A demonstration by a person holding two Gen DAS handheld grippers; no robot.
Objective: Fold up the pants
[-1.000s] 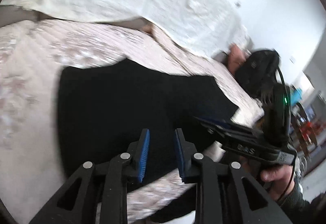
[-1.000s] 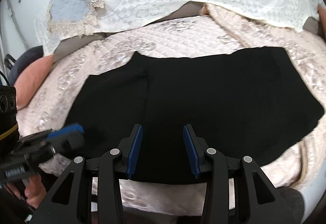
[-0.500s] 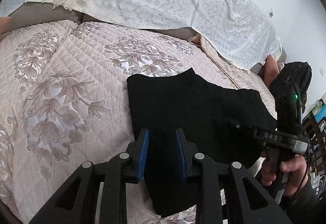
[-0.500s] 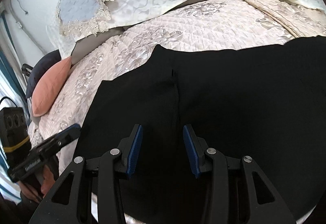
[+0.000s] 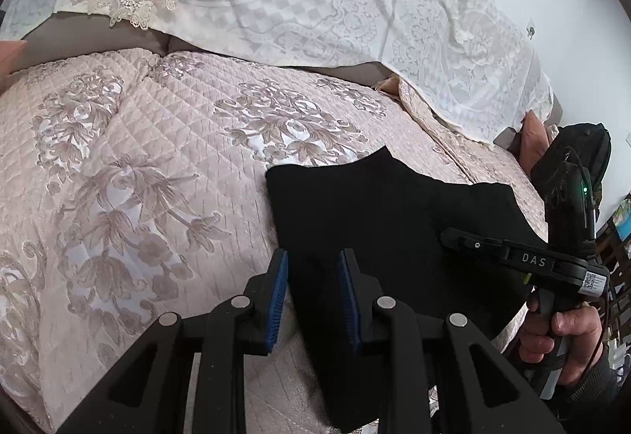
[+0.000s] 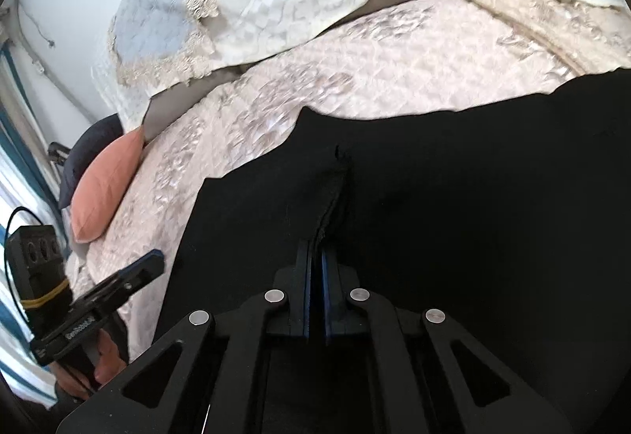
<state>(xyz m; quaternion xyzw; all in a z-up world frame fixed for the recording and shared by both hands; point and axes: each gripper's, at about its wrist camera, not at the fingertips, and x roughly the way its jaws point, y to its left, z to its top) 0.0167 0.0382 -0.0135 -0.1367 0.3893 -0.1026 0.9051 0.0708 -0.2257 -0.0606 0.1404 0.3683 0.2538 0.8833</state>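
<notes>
The black pants lie flat on the pink quilted bedspread. In the left wrist view my left gripper is open, its blue pads just above the pants' near left edge, holding nothing. My right gripper shows there at the right, low over the pants. In the right wrist view my right gripper is shut on a raised fold of the pants, which fill most of the view. My left gripper shows at the lower left, beside the pants' edge.
A white lace cover drapes the bed's far side. A salmon pillow and a dark cushion lie at one end of the bed. A black bag sits at the other end. The bed's near edge is close below both grippers.
My right gripper has closed on a fold of the pants; it was open before. My left gripper has swung towards the pants' left edge and stays open.
</notes>
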